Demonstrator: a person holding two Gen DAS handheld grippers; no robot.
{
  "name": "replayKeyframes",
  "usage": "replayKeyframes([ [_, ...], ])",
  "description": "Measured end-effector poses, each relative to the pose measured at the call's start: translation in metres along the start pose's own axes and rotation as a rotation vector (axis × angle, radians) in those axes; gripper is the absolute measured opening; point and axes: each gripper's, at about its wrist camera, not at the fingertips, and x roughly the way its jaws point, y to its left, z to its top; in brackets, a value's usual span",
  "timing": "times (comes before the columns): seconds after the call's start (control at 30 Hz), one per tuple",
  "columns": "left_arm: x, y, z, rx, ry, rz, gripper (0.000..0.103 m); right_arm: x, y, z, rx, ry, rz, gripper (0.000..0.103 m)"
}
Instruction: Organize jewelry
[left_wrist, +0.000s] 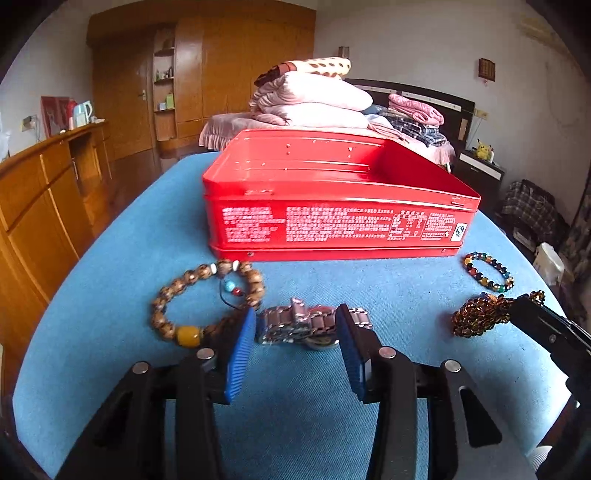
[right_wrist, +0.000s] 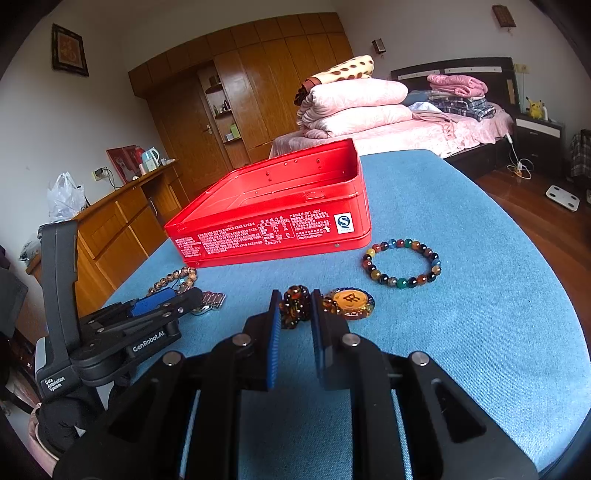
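Left wrist view looks along the left gripper, whose 2 blue-padded fingers stand apart on either side of a metal-link wristwatch lying on the blue tablecloth; the pads sit at or just beside the ends of its band, and contact cannot be confirmed. Just left of the watch lies a brown wooden-bead bracelet with 1 amber bead and a small tasselled charm. Behind both stands an open red tin box with white print on its near wall. To the right, a multicoloured bead bracelet lies on the cloth, well apart from the watch.

Right wrist view shows the right gripper with its fingers narrowed around a bunched amber bead necklace; the beads fill the gap between the pads. The necklace's round orange pendant rests on the cloth just right of the right-hand finger. Beyond it lies the multicoloured bracelet, near the tin's corner.
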Motion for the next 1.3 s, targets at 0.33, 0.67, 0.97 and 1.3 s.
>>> replayKeyframes([
  [0.33, -0.004, 0.011, -0.005, -0.070, -0.021, -0.003, 0.021, 0.000, 0.000, 0.000, -0.001, 0.002, 0.004, 0.014],
  [0.67, -0.038, 0.020, 0.003, -0.107, -0.153, -0.067, 0.015, -0.010, 0.004, 0.005, -0.014, -0.039, 0.047, 0.014],
  [0.97, -0.055, 0.023, 0.018, -0.124, -0.209, -0.109, 0.015, -0.015, 0.017, 0.024, -0.035, -0.075, 0.080, 0.013],
  [1.3, -0.072, 0.026, 0.051, -0.133, -0.297, -0.178, 0.015, -0.007, 0.011, 0.072, 0.006, -0.108, 0.175, 0.013],
])
